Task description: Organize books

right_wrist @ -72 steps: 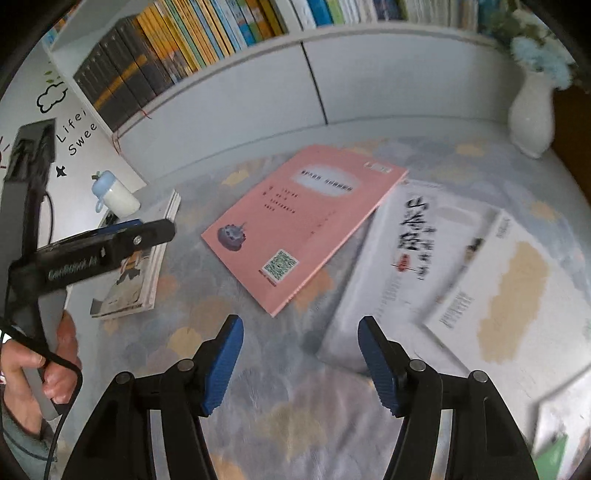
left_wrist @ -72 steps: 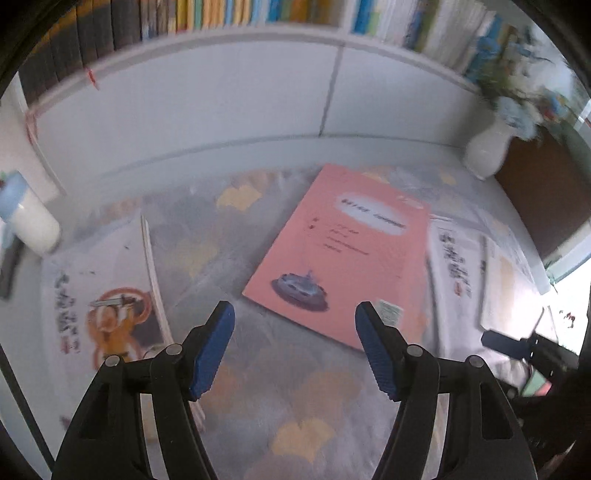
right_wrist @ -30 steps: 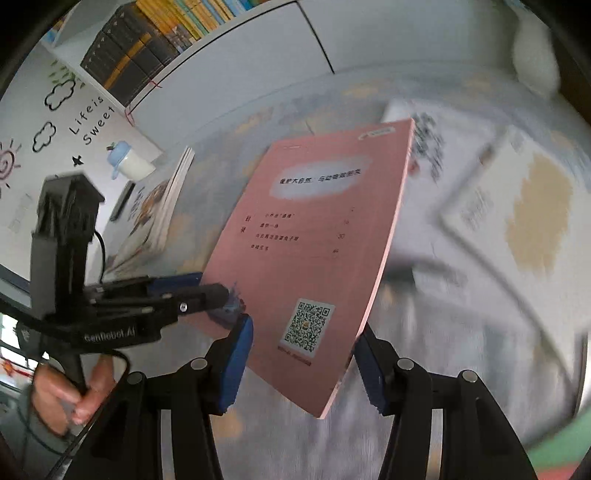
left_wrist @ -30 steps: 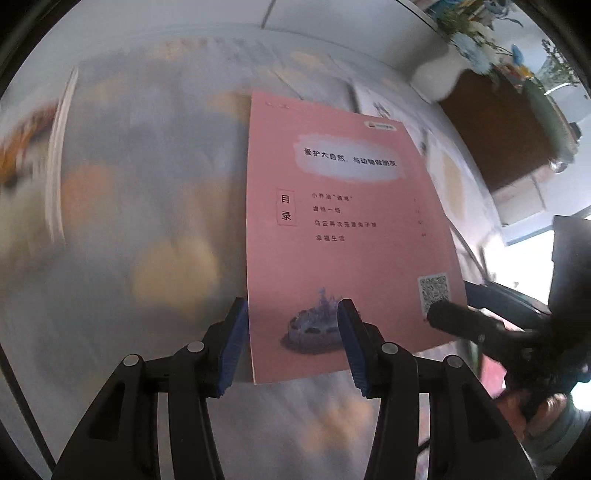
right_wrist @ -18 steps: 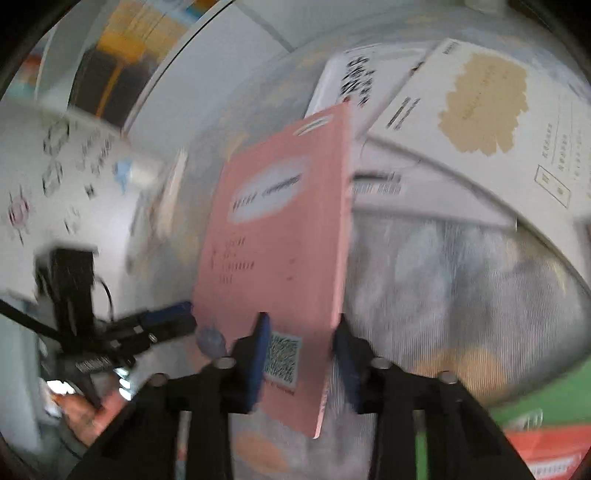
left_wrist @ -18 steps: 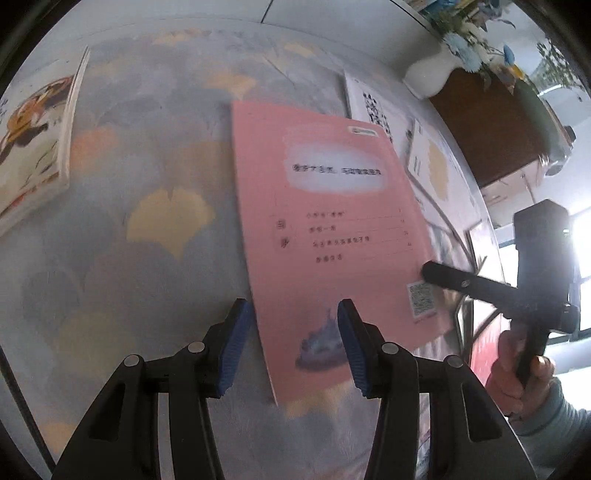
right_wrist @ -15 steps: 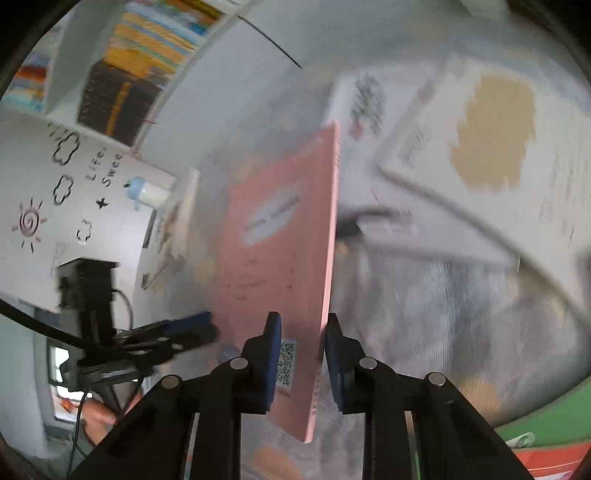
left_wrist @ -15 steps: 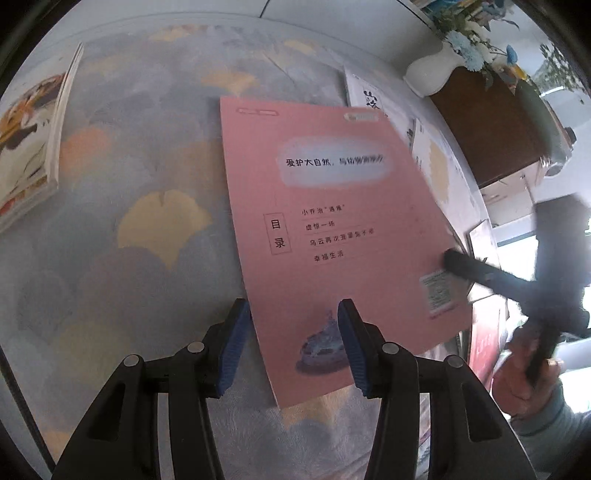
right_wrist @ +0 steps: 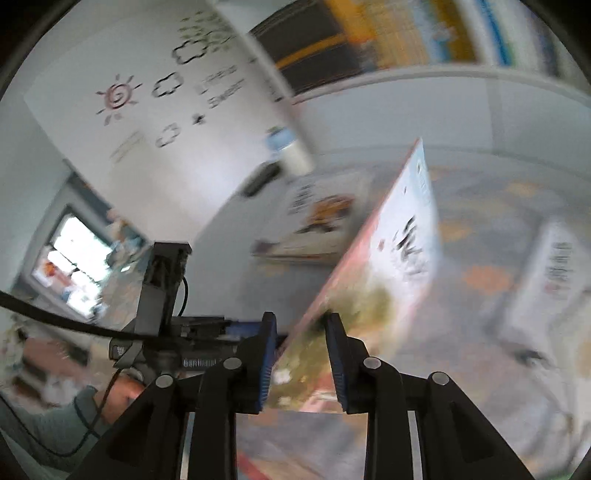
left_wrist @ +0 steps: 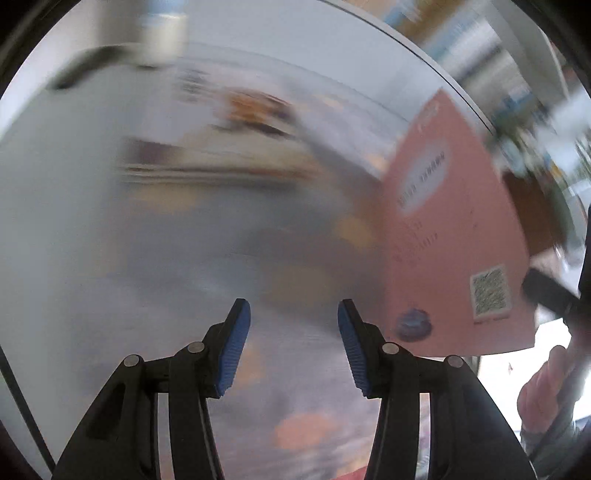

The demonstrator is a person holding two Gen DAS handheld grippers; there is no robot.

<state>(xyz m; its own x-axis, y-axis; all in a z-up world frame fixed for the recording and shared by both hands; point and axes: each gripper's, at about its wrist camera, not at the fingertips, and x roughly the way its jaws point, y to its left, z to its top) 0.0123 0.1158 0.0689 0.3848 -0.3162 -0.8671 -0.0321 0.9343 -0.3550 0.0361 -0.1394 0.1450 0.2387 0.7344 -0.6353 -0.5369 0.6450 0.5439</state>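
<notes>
The pink book [left_wrist: 443, 240] hangs tilted in the air at the right of the left wrist view. My right gripper [right_wrist: 301, 347] is shut on the book's lower edge; its jaws are easing open with the book [right_wrist: 391, 258] still between the pads. From there I see its white illustrated cover. My left gripper [left_wrist: 293, 343] stands open and holds nothing, to the left of the book. A second book with an orange picture [right_wrist: 317, 214] lies flat on the table.
A bookshelf [right_wrist: 369, 33] full of books runs along the back wall. A white bottle with a blue cap [right_wrist: 288, 151] stands by the wall near the flat book. More white books [right_wrist: 554, 266] lie on the patterned tablecloth [left_wrist: 295, 406]. A person's hand [left_wrist: 543, 391] is at the right.
The right gripper closed on the pink book and lifted it, tipping it on edge. The left gripper swung left, away from the book, with its jaws as wide as before.
</notes>
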